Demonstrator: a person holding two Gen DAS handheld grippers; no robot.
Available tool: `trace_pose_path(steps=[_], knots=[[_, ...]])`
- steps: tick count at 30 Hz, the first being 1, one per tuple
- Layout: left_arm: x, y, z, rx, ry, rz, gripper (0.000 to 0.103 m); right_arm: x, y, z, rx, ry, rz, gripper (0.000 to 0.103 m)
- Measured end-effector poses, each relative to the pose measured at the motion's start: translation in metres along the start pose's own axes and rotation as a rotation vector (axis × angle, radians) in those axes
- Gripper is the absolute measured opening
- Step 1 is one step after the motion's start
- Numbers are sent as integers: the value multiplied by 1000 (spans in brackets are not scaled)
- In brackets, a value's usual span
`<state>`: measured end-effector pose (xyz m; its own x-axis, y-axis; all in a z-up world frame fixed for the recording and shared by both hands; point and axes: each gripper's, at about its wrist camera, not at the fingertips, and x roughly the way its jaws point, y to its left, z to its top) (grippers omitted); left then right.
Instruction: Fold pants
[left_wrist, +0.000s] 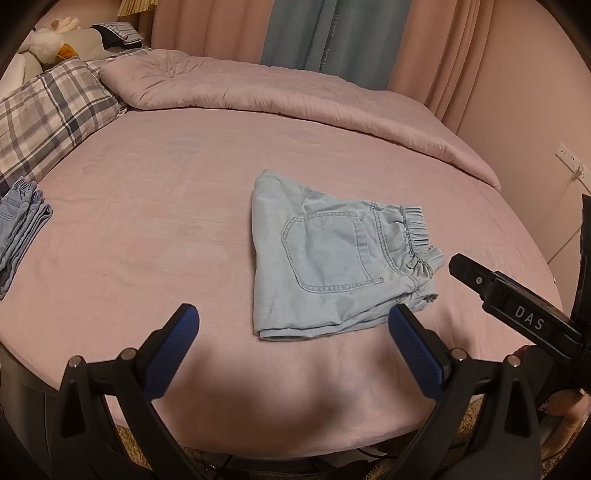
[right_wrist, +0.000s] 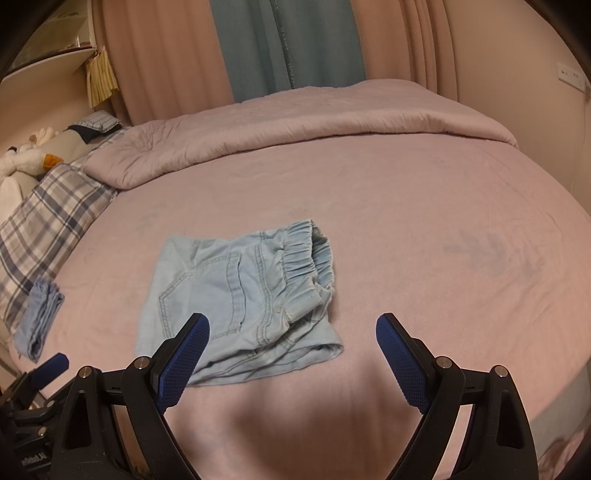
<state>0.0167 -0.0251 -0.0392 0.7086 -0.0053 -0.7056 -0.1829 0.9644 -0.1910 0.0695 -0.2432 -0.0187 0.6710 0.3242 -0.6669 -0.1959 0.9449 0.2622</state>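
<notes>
Pants (left_wrist: 332, 254): pale denim, folded compactly, bed (left_wrist: 155, 229) centre, waistband at 3 o'clock | Left gripper (left_wrist: 291, 345): jaws apart, empty, poised at 6 o'clock of pants | Right gripper (right_wrist: 291, 354): jaws apart, empty, near hem | Risk: bulky elastic waistband may spring open if nudged; loose lower layers may slide, undoing the fold.

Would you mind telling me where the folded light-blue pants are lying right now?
The folded pants lie mid-bed on the pink sheet, just ahead of both open hand-held grippers; the left wrist view shows them right of centre, waistband rightward.
</notes>
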Motion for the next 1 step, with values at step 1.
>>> trace_pose_path(steps=[1], knots=[[-1, 0, 0, 0, -1, 0, 102, 0, 0, 0, 0, 0, 0, 91]])
